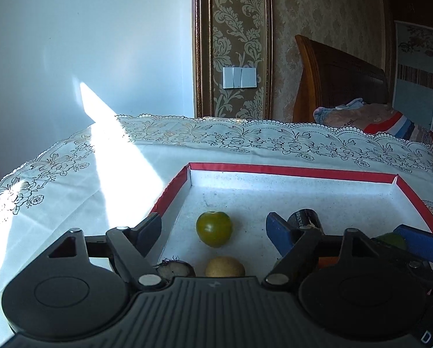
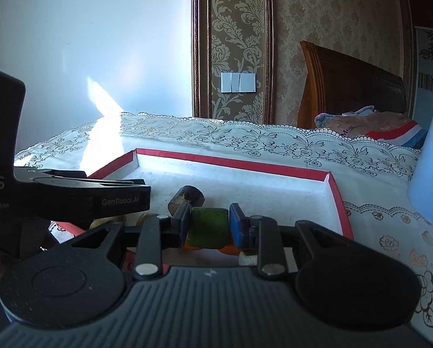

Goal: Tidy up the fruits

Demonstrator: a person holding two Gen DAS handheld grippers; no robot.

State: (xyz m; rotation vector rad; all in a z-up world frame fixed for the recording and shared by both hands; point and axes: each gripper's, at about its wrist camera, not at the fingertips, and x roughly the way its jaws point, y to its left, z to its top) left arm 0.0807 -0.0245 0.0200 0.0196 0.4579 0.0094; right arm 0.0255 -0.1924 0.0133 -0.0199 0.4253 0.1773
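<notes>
Right now my left gripper (image 1: 213,229) is spread wide, a green fruit (image 1: 214,228) lying in the tray (image 1: 289,170) dead ahead between its fingers. My right gripper (image 2: 207,221) pinches another green piece (image 2: 207,227) above the tray's near edge.

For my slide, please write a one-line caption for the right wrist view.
Right gripper shut on a dark green fruit over the red-rimmed white tray on a lace tablecloth.

A: What is sitting in the tray (image 1: 292,171)?
B: A round fruit (image 1: 214,229) is lying mid-tray, a second fruit (image 1: 225,266) just at its 6 o'clock, a husked one (image 1: 176,269) at 7.
A: And the tray?
B: It is resting on the worktop (image 1: 71,197), a jug (image 2: 431,156) standing at its 3 o'clock.
</notes>
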